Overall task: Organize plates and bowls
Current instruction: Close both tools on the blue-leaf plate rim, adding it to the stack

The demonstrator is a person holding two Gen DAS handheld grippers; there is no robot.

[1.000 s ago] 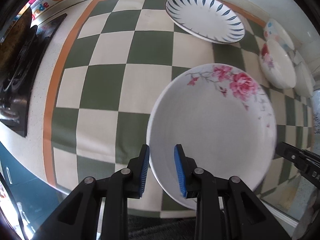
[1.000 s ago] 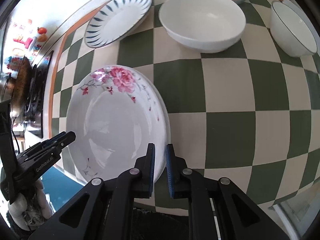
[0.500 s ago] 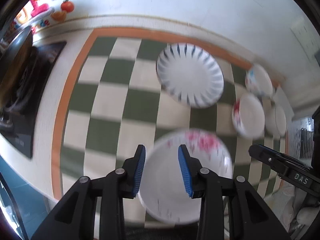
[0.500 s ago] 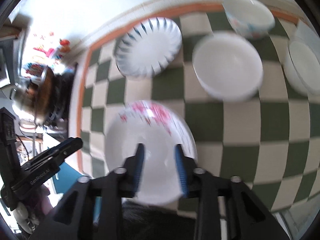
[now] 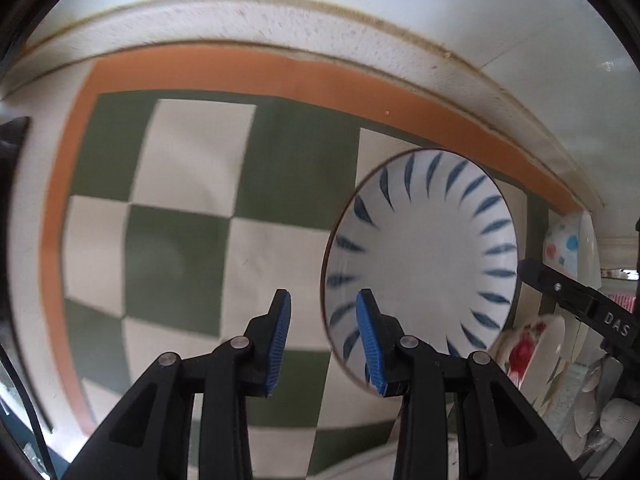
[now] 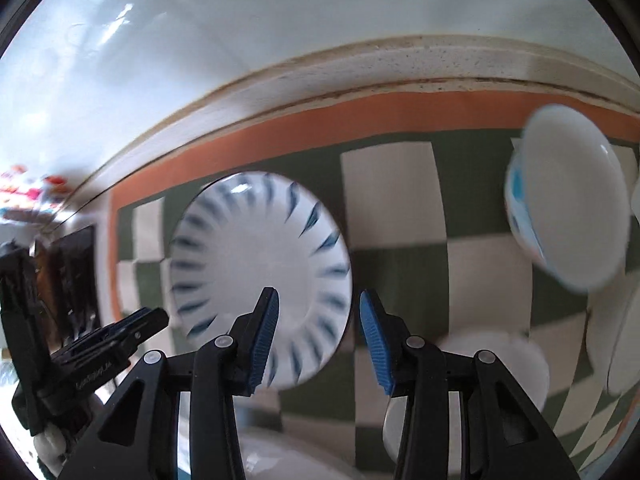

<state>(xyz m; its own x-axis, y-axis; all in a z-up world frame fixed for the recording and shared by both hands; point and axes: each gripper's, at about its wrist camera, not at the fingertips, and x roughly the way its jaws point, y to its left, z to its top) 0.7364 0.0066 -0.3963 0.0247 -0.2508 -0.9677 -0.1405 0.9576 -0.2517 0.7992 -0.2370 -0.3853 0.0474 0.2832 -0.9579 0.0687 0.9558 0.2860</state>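
Note:
A white plate with blue leaf marks (image 5: 420,256) lies on the green-and-cream checked counter near the back wall; it also shows in the right wrist view (image 6: 260,276). My left gripper (image 5: 322,336) is open and empty at the plate's left rim. My right gripper (image 6: 318,336) is open and empty at its right rim. A flowered white dish (image 5: 536,360) sits to the right. A bowl with blue dots (image 6: 568,204) stands at the back right, and more white bowls (image 6: 496,356) lie in front of it.
An orange border (image 5: 280,76) runs along the counter's back and left edges by the white wall. A dark stove (image 6: 76,264) sits at the far left. The rim of another white dish (image 6: 280,456) shows at the bottom edge.
Both grippers opened and left the rose plate, then moved forward to the blue-leaf plate at the back. The rose plate has dropped out of the middle of both views.

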